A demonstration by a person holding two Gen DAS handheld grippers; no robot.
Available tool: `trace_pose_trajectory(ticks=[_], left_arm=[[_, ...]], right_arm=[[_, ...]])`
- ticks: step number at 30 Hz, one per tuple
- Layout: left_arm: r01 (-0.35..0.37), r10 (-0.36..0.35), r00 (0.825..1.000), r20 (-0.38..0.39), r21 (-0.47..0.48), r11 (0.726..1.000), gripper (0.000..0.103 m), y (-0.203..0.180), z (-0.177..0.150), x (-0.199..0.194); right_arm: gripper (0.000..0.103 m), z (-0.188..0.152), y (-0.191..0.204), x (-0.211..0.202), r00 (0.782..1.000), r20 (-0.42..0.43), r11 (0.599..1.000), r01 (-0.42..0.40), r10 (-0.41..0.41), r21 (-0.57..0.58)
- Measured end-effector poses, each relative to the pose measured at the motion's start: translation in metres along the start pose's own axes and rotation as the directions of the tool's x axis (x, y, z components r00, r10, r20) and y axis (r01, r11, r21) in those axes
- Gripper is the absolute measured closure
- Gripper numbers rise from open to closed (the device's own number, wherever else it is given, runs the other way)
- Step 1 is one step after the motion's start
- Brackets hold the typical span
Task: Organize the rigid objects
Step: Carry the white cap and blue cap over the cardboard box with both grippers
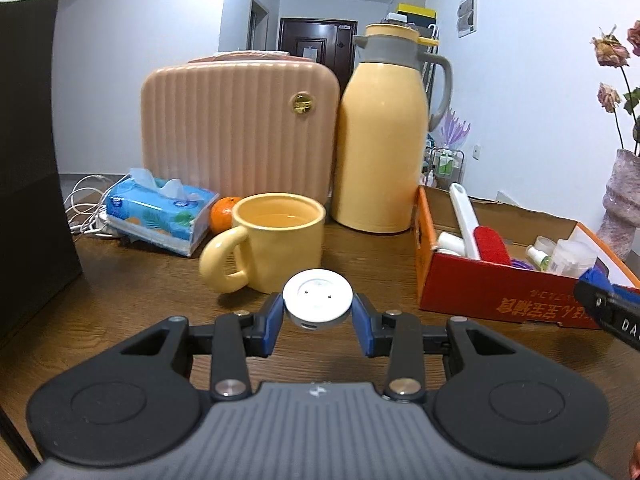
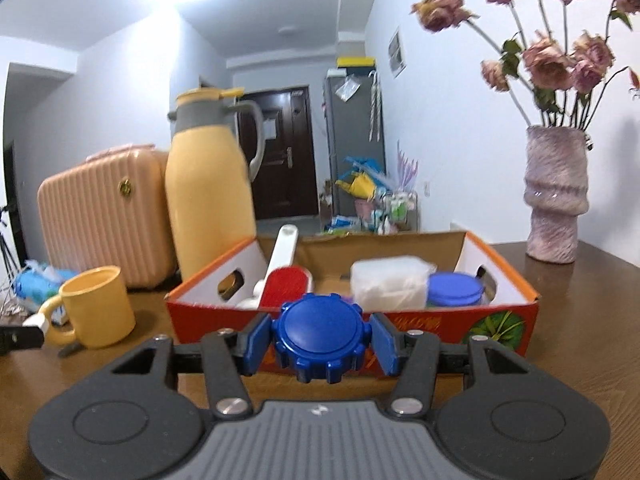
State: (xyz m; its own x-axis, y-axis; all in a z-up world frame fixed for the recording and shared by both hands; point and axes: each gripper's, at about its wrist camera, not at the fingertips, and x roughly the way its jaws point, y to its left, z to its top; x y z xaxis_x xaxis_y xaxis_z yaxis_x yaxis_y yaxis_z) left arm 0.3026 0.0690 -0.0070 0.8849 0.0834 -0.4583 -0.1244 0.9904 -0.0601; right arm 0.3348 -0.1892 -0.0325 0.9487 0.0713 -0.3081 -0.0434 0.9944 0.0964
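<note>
My left gripper (image 1: 318, 310) is shut on a round white disc (image 1: 318, 300) with a port in its rim, held above the wooden table in front of the yellow mug (image 1: 276, 240). My right gripper (image 2: 318, 338) is shut on a blue ridged lid (image 2: 319, 338), held just before the near wall of the red cardboard box (image 2: 420, 330). The box holds a white and red brush (image 2: 286, 280), a clear container (image 2: 388, 284) and a blue-lidded jar (image 2: 454, 290). The box also shows in the left wrist view (image 1: 480, 284), with the right gripper's tip (image 1: 608, 300) at its near side.
A yellow thermos jug (image 1: 380, 132), a peach ribbed case (image 1: 240, 128), a tissue pack (image 1: 160, 210), an orange (image 1: 224, 212) and white cables (image 1: 84, 208) stand behind the mug. A pink vase of dried roses (image 2: 554, 196) stands right of the box. A dark box (image 1: 28, 160) stands at left.
</note>
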Motion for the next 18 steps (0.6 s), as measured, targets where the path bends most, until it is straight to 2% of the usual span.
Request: trace_pose_trajectory(ticks=[6, 18], left_arm=[[0.025, -0.025, 1.0, -0.004, 0.02, 0.999, 0.065, -0.03, 0.0, 0.006], [0.059, -0.06, 0.998, 0.019, 0.03, 0.998, 0.065, -0.092, 0.011, 0.026]], right_arm=[[0.05, 0.006, -0.017, -0.005, 0.998, 0.064, 0.999, 0.018, -0.02, 0.027], [0.05, 0.014, -0.051, 0.003, 0.991, 0.118, 0.997, 0.057, -0.064, 0.058]])
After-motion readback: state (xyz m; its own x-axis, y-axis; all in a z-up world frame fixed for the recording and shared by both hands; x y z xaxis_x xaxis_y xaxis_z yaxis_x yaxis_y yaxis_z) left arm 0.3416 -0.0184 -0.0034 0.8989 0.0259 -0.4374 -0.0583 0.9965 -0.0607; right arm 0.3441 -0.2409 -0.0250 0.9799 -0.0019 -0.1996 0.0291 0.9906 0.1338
